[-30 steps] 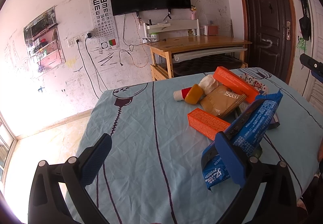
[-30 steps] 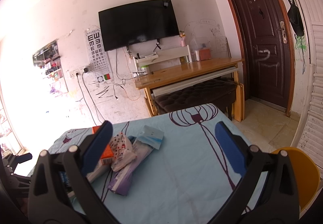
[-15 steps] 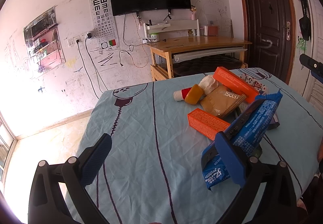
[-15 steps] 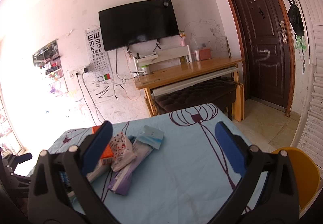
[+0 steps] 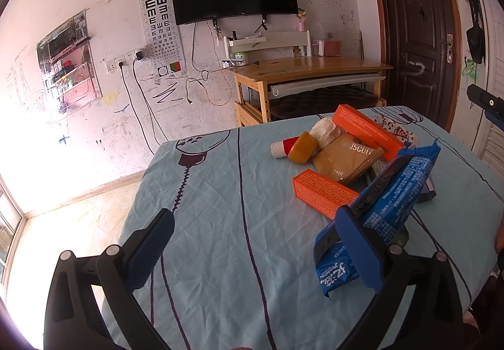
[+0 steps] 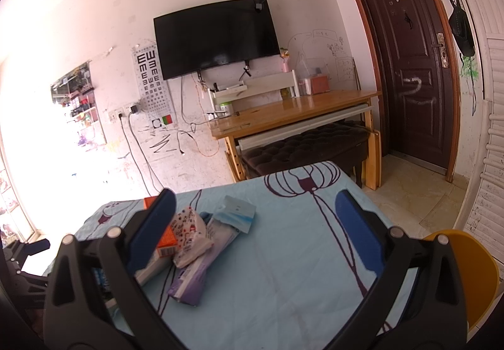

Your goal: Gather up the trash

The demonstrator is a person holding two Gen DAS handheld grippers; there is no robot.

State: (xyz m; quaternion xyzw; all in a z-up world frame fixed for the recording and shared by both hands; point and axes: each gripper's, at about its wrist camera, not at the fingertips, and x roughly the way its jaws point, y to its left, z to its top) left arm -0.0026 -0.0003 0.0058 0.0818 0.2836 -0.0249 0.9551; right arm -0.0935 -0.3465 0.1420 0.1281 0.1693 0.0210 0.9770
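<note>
Through my left wrist camera, my left gripper (image 5: 252, 250) hangs over the light blue tablecloth (image 5: 220, 192) with its fingers spread wide and nothing between them. The cloth under and ahead of my left finger is bare all the way to the table's far edge and its left edge, beyond which the floor (image 5: 69, 224) drops away. The trash sits in a heap to the right: a blue snack wrapper (image 5: 393, 208) lies just behind my right finger (image 5: 356, 246), tilted up toward the far right, and I cannot tell whether the finger touches it. An orange box (image 5: 324, 192) lies beside the wrapper, a brown biscuit packet (image 5: 346, 157) behind it, then a yellow-orange piece (image 5: 302, 146), a white crumpled wad (image 5: 324, 129) and a longer orange box (image 5: 368, 129) propped at the back.

Through my right wrist camera, my right gripper (image 6: 252, 233) is also spread wide and empty above the same cloth (image 6: 299, 255). The stretch between my fingers and off to the right is bare up to the table's far edge and right edge, where a yellow chair (image 6: 472, 271) stands close. The heap lies at my left finger (image 6: 151, 224): an orange box (image 6: 167, 239), a spotted white wrapper (image 6: 189, 233), a purple pouch (image 6: 201, 265) and a pale blue packet (image 6: 236, 213), all near the left edge.
</note>
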